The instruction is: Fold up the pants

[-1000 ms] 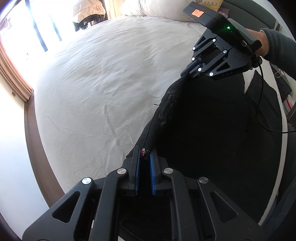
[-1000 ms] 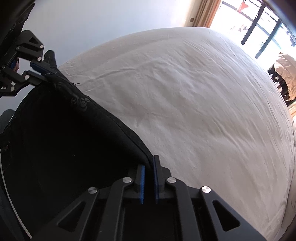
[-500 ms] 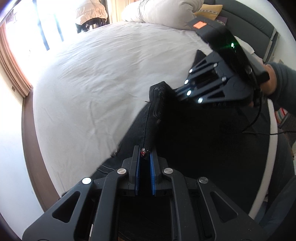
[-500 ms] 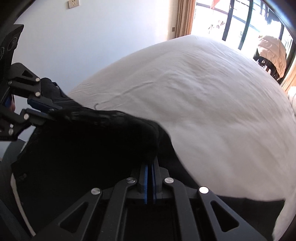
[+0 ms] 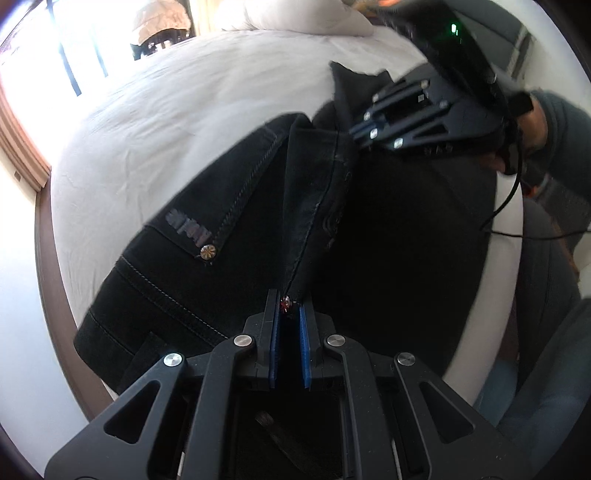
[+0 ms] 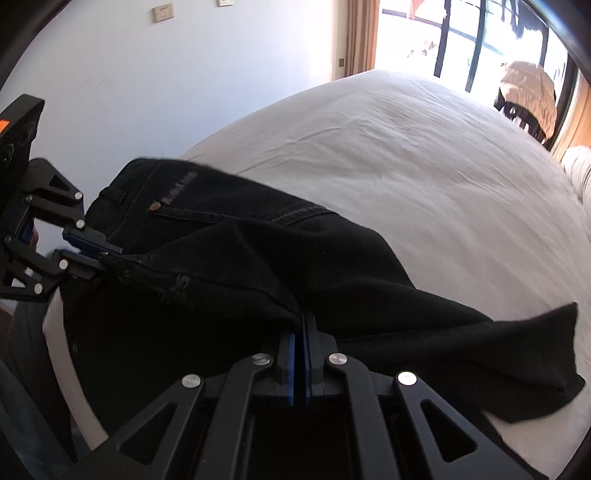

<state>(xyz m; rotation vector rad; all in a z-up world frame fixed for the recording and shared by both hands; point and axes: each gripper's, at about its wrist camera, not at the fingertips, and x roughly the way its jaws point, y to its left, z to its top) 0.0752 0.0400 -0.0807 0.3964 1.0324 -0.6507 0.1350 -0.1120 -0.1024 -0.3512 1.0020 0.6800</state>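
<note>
Black denim pants (image 5: 229, 236) lie partly on the white bed (image 5: 192, 103), with a back pocket and rivet showing. My left gripper (image 5: 288, 306) is shut on an edge of the pants and holds a fold of cloth up. My right gripper (image 6: 300, 325) is shut on the other end of that same edge of the pants (image 6: 258, 258). The right gripper shows in the left wrist view (image 5: 354, 133), the left gripper in the right wrist view (image 6: 107, 254). The lifted edge is stretched between them above the waist part.
The bed edge (image 5: 48, 266) runs along the left by a white wall. Pillows (image 5: 295, 18) lie at the head of the bed. A window with a chair and a coat (image 6: 528, 96) lies beyond the bed. A cable (image 5: 513, 192) hangs from the right gripper.
Both grippers have carried the held edge forward over the bed. The pants' waist and back pocket now lie spread on the sheet under the lifted fold.
</note>
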